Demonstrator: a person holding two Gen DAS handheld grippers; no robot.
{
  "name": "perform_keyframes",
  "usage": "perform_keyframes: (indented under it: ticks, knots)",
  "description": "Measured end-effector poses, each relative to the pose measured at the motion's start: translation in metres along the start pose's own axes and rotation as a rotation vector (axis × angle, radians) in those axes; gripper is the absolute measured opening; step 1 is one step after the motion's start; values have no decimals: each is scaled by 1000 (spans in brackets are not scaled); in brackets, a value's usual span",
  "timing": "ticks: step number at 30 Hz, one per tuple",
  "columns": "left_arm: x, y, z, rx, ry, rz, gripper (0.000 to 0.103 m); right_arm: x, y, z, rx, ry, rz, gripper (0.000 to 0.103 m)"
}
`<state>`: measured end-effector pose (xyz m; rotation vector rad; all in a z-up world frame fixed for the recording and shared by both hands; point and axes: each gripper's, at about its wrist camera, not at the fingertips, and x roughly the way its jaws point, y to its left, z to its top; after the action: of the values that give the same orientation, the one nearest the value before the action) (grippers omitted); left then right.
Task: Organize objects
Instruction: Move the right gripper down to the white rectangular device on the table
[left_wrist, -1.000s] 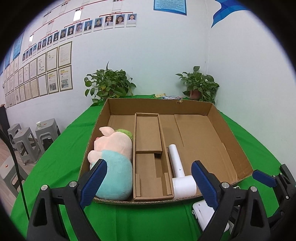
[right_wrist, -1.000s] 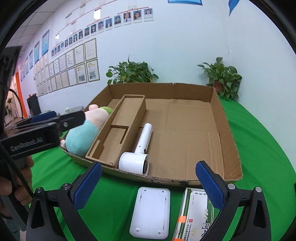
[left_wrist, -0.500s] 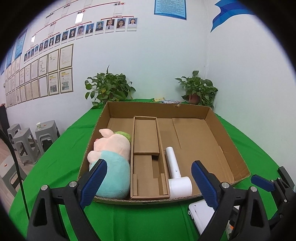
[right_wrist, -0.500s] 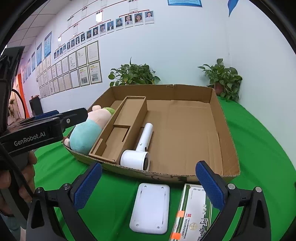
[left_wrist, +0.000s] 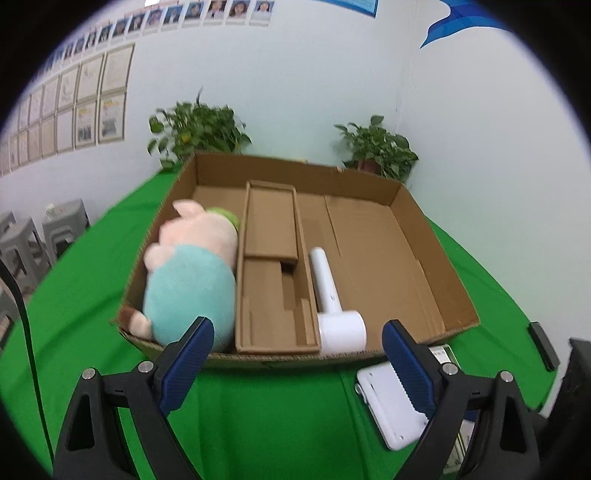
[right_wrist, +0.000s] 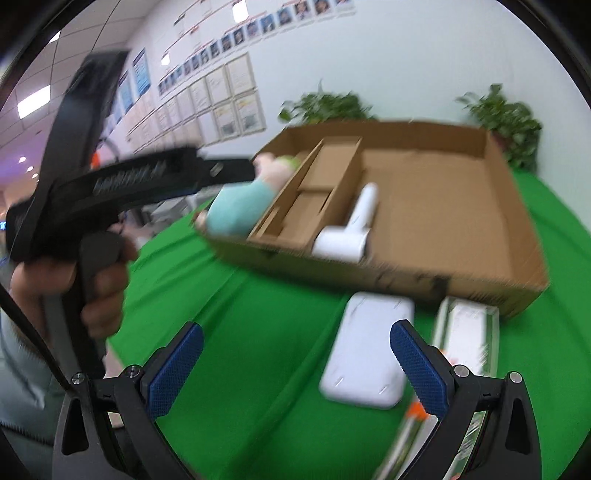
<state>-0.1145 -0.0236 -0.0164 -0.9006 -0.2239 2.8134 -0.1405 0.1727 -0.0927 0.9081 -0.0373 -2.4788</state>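
The whole right wrist view is smeared by motion: print on the green-and-white carton just right of the right gripper is unreadable, and the carton's near end is cut by the gripper's right finger and the bottom edge. Lettering on the left gripper off to its left is blurred too. In the left wrist view, the left gripper's right finger hides part of the white flat device. The wall photos far ahead are too small to make out.

Two wrist fisheyes, low, close, angled down at one shared cardboard box.
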Motion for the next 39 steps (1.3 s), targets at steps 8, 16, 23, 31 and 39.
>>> perform_keyframes:
  ticks: [8, 16, 23, 31, 39]
  knots:
    - [23, -3, -24, -27, 132, -110, 93, 23, -3, -39, 39, 173, 57, 101]
    - [37, -7, -35, -46, 200, -164, 93, 17, -34, -49, 61, 195, -111, 101]
    - [39, -5, -36, -53, 207, -167, 93, 19, -35, -37, 62, 194, -132, 102]
    - [35, 3, -38, -63, 205, -160, 93, 44, -26, -22, 56, 214, -230, 73]
    - [36, 2, -45, -81, 228, -211, 92, 36, -20, -28, 36, 256, -220, 66]
